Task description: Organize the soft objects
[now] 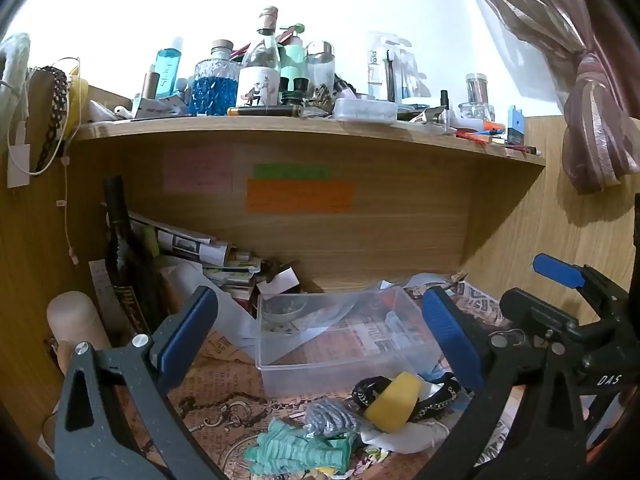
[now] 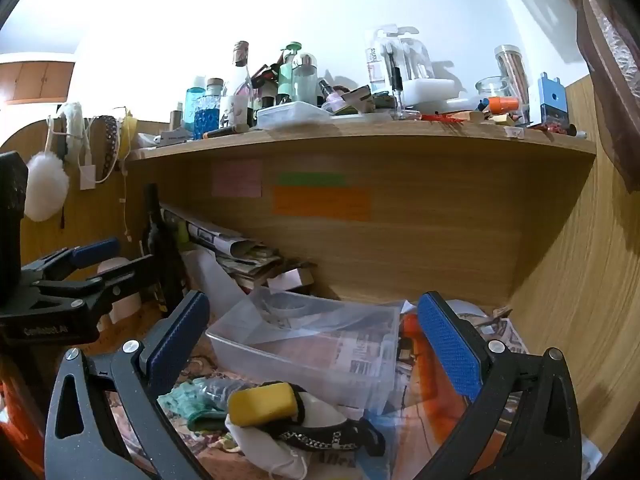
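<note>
A pile of soft things lies on the desk in front of a clear plastic bin (image 1: 340, 364): a yellow sponge (image 1: 394, 400), a black chain-trimmed band (image 1: 434, 398), a grey striped cloth (image 1: 330, 420), a green knit glove (image 1: 298, 450) and a white mask (image 1: 404, 436). My left gripper (image 1: 320, 332) is open and empty, above and behind the pile. My right gripper (image 2: 316, 344) is open and empty over the bin (image 2: 280, 354), with the sponge (image 2: 262, 402), the band (image 2: 320, 436), the glove (image 2: 188, 400) and the mask (image 2: 276, 456) just below it. The right gripper also shows in the left wrist view (image 1: 560, 280), and the left gripper shows in the right wrist view (image 2: 86, 264).
A wooden shelf (image 1: 304, 130) above is crowded with bottles and jars. Under it stand a dark bottle (image 1: 122, 248), stacked papers (image 1: 200, 248) and sticky notes (image 1: 300, 196). A beige cylinder (image 1: 74, 320) stands at left. Wooden walls close both sides. A curtain (image 1: 592, 120) hangs at right.
</note>
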A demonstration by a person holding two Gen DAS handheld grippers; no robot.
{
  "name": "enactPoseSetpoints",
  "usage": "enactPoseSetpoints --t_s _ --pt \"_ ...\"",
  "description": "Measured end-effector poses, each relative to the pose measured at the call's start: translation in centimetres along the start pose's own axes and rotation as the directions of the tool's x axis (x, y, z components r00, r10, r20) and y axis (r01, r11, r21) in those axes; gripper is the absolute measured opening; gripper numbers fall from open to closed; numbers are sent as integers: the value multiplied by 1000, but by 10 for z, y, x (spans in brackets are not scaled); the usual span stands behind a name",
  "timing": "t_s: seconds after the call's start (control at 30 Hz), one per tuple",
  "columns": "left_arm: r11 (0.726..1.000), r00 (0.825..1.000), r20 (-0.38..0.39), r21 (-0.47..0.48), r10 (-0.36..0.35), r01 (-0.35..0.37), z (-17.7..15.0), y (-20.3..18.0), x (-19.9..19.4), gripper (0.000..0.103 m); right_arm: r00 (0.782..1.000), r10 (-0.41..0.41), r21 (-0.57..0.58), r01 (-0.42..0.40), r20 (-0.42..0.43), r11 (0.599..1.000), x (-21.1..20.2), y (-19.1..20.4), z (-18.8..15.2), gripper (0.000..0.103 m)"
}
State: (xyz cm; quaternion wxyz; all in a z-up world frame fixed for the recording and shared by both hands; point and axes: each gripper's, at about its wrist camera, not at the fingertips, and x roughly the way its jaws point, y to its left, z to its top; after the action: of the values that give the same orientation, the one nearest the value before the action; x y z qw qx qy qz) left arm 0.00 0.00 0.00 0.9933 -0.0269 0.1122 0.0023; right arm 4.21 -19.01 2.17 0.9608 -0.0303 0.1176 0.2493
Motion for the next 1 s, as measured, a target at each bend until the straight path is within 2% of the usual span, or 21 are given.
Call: enactPoseSetpoints --t_s 1.0 --pt "1000 1000 9 28 5 -5 1 -5 -3 103 1000 3 31 -3 1 1000 -3 -1 -1 103"
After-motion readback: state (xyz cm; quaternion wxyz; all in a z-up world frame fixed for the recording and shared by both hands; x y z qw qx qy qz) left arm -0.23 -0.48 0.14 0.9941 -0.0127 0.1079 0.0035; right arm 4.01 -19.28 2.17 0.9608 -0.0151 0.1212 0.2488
